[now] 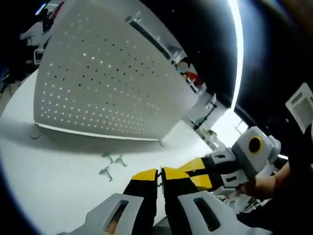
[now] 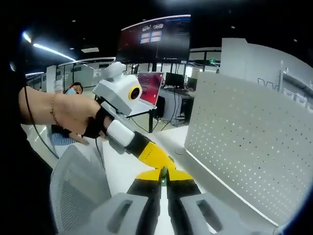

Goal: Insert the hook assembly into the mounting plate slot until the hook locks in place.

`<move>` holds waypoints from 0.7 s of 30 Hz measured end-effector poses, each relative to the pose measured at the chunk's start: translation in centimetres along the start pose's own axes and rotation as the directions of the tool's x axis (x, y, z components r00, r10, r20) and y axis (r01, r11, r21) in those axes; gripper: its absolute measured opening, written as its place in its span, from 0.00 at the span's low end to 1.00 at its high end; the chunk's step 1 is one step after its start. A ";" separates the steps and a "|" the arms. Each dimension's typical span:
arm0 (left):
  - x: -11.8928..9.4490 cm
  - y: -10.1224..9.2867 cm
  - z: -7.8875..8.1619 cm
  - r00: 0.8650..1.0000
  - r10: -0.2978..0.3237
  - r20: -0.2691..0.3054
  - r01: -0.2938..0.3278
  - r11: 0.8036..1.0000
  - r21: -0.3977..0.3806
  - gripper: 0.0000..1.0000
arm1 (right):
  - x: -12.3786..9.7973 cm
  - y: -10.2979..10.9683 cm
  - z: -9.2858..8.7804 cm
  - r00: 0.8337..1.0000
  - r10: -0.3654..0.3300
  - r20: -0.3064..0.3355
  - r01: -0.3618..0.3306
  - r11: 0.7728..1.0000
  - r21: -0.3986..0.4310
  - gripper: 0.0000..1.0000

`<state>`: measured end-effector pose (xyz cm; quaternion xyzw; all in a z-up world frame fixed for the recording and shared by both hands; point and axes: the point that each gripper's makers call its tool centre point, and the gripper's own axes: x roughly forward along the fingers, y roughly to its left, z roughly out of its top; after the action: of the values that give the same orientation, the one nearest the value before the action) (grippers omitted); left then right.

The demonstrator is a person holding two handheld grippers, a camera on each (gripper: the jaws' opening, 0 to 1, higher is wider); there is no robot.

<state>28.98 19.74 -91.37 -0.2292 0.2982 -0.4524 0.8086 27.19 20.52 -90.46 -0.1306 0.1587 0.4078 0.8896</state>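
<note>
Both grippers have their yellow-tipped jaws pressed nearly together, and each pair seems to pinch a small dark metal piece right at the tips. In the left gripper view, the left gripper (image 1: 160, 175) has its jaws closed to a thin slit with a sliver of grey metal, probably the hook (image 1: 159, 177), showing between them; the right gripper (image 1: 195, 171) comes in from the right, its yellow tips lying just beside the left one's and touching or nearly touching them. In the right gripper view, the right gripper (image 2: 164, 177) is likewise almost shut, with a small greenish-grey bit of the hook (image 2: 164, 174) caught at the tips, and the left gripper (image 2: 157, 155) reaches down from the upper left to meet the same spot, held by a person's hand (image 2: 73, 113). Whether one pair or both truly bear the piece cannot be told. Beyond the tips stands the white pegboard plate (image 1: 105, 73), upright and dotted with rows of small holes, resting on the white table (image 1: 54, 166); it shows in the right gripper view too, on the right side (image 2: 244, 142). On the table between the left gripper and the plate lie a few loose metal hooks (image 1: 111, 164), well apart from the jaws. A grey mesh chair back (image 2: 78, 188) shows at lower left in the right gripper view.
</note>
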 end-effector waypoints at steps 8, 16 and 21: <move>-1.5 2.0 1.9 0.992 0.096 0.084 -0.102 0.992 0.071 0.27 | 0.2 -1.8 0.1 0.999 -0.040 0.008 0.040 0.999 0.037 0.00; -2.9 2.3 2.3 0.985 0.140 0.099 -0.155 0.973 0.172 0.69 | -0.1 -6.8 2.1 0.957 -0.259 0.133 0.248 0.964 0.092 0.00; -2.5 1.6 1.5 0.985 0.147 0.090 -0.166 0.954 0.251 0.83 | -0.1 -8.8 3.3 0.919 -0.347 0.185 0.331 0.937 0.111 0.00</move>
<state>29.95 22.83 -90.58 -0.1136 0.2256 -0.4135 0.8747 34.48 16.09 -86.53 -0.0794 0.0585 0.2521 0.9627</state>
